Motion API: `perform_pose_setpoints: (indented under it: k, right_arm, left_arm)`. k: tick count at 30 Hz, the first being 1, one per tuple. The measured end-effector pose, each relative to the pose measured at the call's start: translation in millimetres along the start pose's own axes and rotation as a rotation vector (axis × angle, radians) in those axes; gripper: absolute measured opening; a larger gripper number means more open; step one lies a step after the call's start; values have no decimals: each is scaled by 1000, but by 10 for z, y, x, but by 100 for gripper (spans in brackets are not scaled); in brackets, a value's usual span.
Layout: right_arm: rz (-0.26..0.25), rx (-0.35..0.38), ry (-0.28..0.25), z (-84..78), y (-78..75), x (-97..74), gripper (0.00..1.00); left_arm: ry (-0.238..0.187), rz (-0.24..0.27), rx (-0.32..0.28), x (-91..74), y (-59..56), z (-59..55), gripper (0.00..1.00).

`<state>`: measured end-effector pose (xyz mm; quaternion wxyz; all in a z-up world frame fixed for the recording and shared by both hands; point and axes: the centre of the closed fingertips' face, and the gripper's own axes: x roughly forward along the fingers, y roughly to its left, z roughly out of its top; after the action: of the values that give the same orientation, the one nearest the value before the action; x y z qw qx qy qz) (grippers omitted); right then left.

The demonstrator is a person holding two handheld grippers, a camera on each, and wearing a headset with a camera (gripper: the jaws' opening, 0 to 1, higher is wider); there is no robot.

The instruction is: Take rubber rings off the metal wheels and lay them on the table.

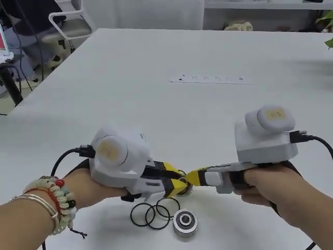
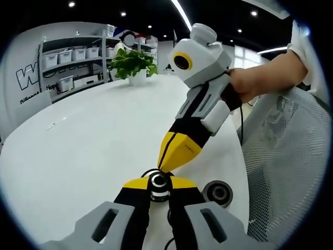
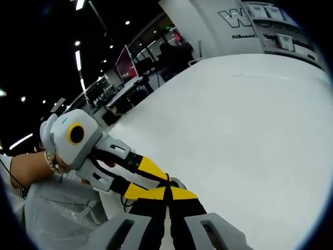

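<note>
Left gripper (image 2: pixel 159 182) grasps a wheel (image 2: pixel 159 190), steadying it. Right gripper (image 2: pixel 167 162), at the wheel's twelve o'clock, is clenched there, likely for peeling.

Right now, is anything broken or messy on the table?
Nothing stands out. The rubber rings lie flat and overlapping on the table beside a loose wheel, which looks whole. The left gripper clamps a second wheel, and the shut right gripper meets it tip-first. Nothing looks spilled or damaged.
</note>
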<state>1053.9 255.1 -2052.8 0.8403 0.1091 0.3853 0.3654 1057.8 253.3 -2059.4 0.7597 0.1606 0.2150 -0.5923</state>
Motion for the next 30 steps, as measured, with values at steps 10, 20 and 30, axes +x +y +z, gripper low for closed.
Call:
perform_pose_setpoints:
  k: [10,20,30]
  right_arm:
    - [-7,2,-9,25,1,-7,0]
    - [3,0,-38,120,42,-39,0]
    - [21,-13,-65,219,135,-89,0]
  left_arm:
    - [2,-7,48,-140,12,152,16]
    - [-48,1,62,-346,40,363,33]
    - [-53,11,83,-540,32,462,50]
